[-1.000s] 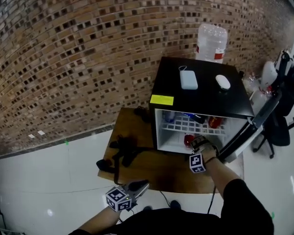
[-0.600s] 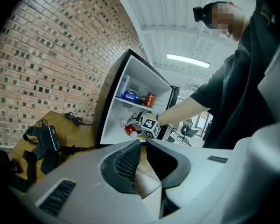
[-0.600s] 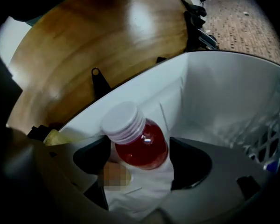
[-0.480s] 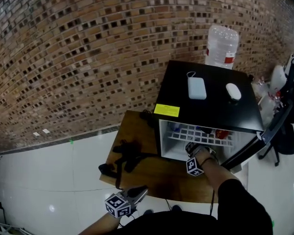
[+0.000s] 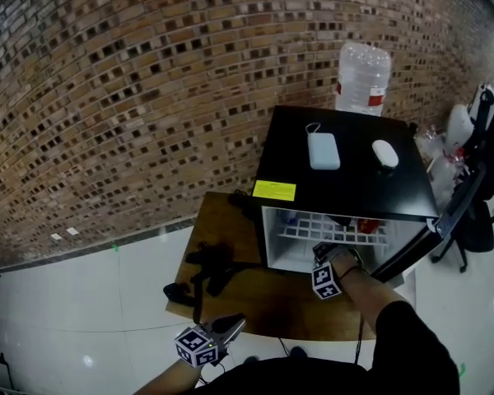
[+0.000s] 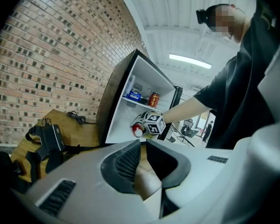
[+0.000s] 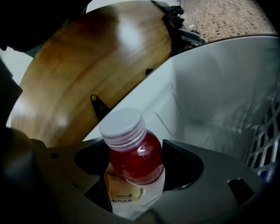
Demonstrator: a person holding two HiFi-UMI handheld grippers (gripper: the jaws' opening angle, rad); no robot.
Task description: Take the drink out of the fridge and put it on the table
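The drink is a small bottle (image 7: 130, 153) of red liquid with a white screw cap and a pale label. It lies between the jaws of my right gripper (image 7: 136, 163), which are closing on it and press its sides. That gripper (image 5: 323, 257) is at the mouth of the black mini fridge (image 5: 337, 183), just over the white floor of its lower compartment. The left gripper view shows the bottle (image 6: 137, 129) held sideways in front of the open fridge. My left gripper (image 5: 233, 325) hangs shut and empty near the wooden table's (image 5: 230, 220) front edge.
The fridge door (image 5: 445, 216) stands open to the right. A power bank (image 5: 323, 151) and a mouse (image 5: 384, 152) lie on the fridge top, with a big water jug (image 5: 363, 76) behind. Cans (image 6: 153, 99) stand on the wire shelf. Black gear (image 5: 210, 262) and cables lie on the table's left part.
My right gripper has drawn back a little from inside the lower compartment toward the fridge's front edge, bottle with it. The left gripper has barely moved.
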